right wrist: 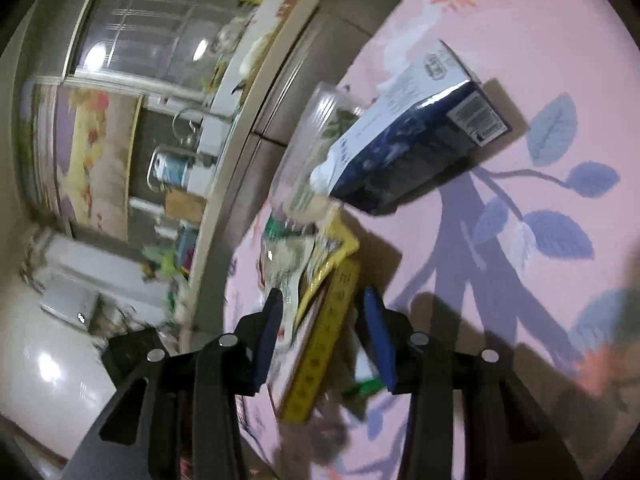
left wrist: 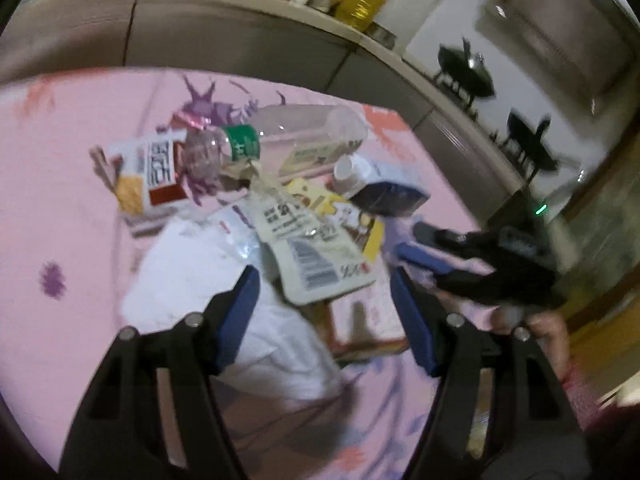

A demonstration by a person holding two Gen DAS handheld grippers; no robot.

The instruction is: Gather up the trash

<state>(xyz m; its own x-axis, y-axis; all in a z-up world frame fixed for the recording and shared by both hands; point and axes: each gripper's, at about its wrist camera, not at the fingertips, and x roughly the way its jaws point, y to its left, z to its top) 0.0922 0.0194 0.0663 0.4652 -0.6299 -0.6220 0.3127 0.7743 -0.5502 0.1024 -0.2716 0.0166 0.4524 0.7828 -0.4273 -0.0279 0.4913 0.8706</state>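
Note:
A heap of trash lies on a pink flowered cloth (left wrist: pixel 72 168). It holds a clear bottle with a green label (left wrist: pixel 240 144), a bigger clear bottle (left wrist: pixel 312 124), a red-and-white snack box (left wrist: pixel 148 176), a blue-and-white carton (left wrist: pixel 384 188), a white barcode pouch (left wrist: pixel 316 256), a flat yellow box (left wrist: pixel 374 240) and crumpled white wrapping (left wrist: pixel 208 272). My left gripper (left wrist: pixel 324 304) is open just above the pouch. My right gripper (right wrist: pixel 324 320) reaches in from the heap's right side (left wrist: pixel 424 248). The yellow box (right wrist: pixel 328 320) stands edge-on between its fingers with a gap at the right pad. The carton (right wrist: pixel 408 140) lies beyond.
A grey cabinet front (left wrist: pixel 240 40) runs behind the cloth, with a yellow oil bottle (left wrist: pixel 362 0) and clutter on its counter. Dark woks (left wrist: pixel 468 68) sit further right. A hand (left wrist: pixel 548 332) holds the right gripper. A white appliance (right wrist: pixel 60 320) stands off the cloth's edge.

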